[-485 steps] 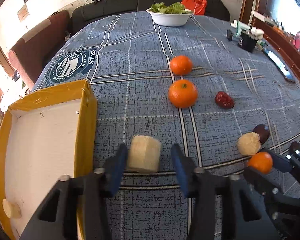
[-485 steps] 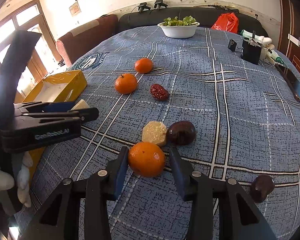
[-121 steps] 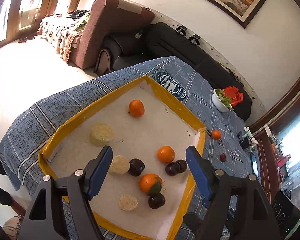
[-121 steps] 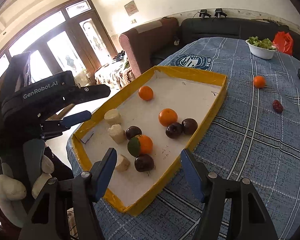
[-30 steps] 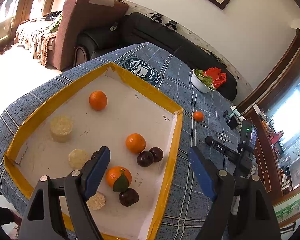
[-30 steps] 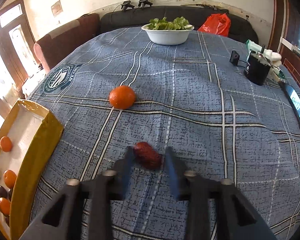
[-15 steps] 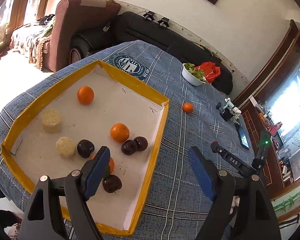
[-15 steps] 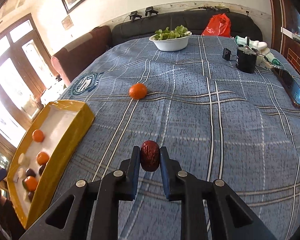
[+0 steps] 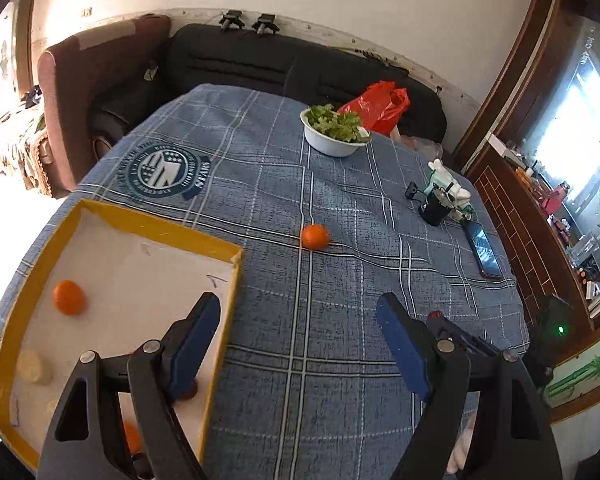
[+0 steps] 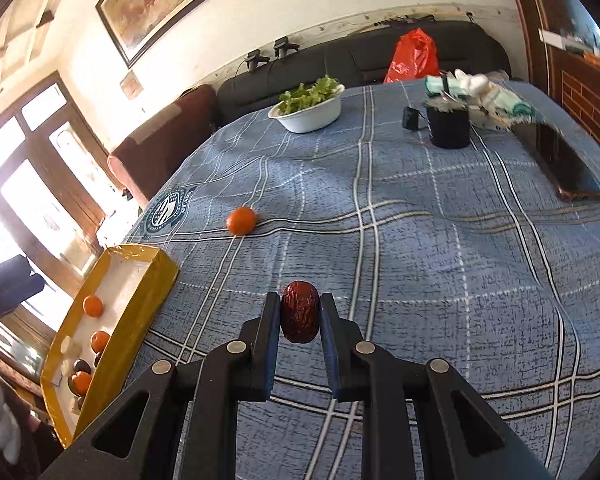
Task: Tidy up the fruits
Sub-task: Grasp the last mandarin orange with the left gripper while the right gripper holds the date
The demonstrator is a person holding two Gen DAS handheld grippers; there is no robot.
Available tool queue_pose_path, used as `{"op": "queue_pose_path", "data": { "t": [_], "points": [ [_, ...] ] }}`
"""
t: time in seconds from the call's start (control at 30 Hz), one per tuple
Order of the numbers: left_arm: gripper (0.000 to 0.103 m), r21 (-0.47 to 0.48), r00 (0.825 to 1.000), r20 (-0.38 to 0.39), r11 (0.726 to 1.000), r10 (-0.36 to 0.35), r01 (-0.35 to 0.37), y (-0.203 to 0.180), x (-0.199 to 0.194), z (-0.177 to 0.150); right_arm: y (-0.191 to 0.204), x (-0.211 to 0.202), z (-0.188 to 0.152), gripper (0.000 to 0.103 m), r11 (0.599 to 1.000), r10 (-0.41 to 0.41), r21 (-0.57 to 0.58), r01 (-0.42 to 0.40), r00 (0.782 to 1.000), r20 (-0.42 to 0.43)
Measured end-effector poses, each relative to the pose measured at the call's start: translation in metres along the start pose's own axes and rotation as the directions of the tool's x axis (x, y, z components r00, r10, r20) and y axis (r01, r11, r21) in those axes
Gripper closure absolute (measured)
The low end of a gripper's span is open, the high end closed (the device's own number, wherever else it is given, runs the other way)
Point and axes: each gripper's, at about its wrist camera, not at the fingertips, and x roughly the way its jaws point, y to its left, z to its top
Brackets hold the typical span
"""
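Half a second ago the left tool (image 9: 298,338) hung over the yellow-rimmed tray (image 9: 224,320); now it sits over the tray's right wall and the bare blue plaid cloth of the counter (image 9: 340,200), jaws wide apart with nothing between them; the right tool (image 10: 299,318) stays clamped on the dark red date (image 10: 299,317), carried clear above the cloth, and the tray has come nearer in its view. One loose orange (image 9: 315,236) lies alone mid-counter, well apart from the tray. In the left view the tool's own finger covers much of the tray's contents; only one orange in the tray (image 9: 69,297) and a pale chunk (image 9: 34,366) show plainly; the tray's near corner is cut off. Between the tray wall and the loose orange the cloth is open; the white bowl of greens (image 9: 332,136), black cup (image 9: 436,208) and phone (image 9: 482,250) keep to the far and right edges.
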Motion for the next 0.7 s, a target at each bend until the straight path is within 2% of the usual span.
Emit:
{"op": "queue_pose_path", "data": {
  "t": [0.1, 0.2, 0.43, 0.57, 0.63, 0.67, 0.7],
  "points": [
    [0.023, -0.021, 0.997, -0.071, 1.0, -0.023, 0.022, -0.008, 0.047, 0.019, -0.016, 0.003, 0.001, 0.082, 0.996, 0.069, 0.067, -0.067, 0.997, -0.024],
    [0.027, -0.022, 0.993, -0.117, 1.0, -0.003, 0.001, -0.014, 0.091, 0.034, -0.023, 0.008, 0.0, 0.082, 0.987, 0.127, 0.108, -0.122, 0.991, -0.045],
    [0.028, -0.002, 0.984, -0.158, 0.997, 0.08, -0.081, -0.016, 0.164, 0.052, -0.021, 0.016, -0.003, 0.081, 0.981, 0.168, 0.116, -0.158, 0.982, -0.081],
    [0.028, 0.006, 0.979, -0.185, 0.996, 0.086, -0.086, -0.015, 0.186, 0.051, -0.021, 0.019, -0.003, 0.081, 0.979, 0.172, 0.123, -0.161, 0.981, -0.086],
    [0.036, 0.035, 0.978, -0.178, 0.994, 0.109, -0.105, -0.019, 0.188, 0.049, -0.022, 0.02, -0.004, 0.081, 0.979, 0.174, 0.126, -0.163, 0.981, -0.088],
    [0.059, 0.044, 0.979, -0.186, 0.996, 0.088, -0.081, -0.021, 0.19, 0.047, -0.021, 0.02, -0.004, 0.081, 0.979, 0.172, 0.125, -0.16, 0.981, -0.09],
    [0.07, 0.04, 0.977, -0.203, 0.997, 0.067, -0.06, -0.021, 0.192, 0.046, -0.022, 0.02, -0.004, 0.081, 0.979, 0.172, 0.126, -0.16, 0.981, -0.091]
  ]
}}
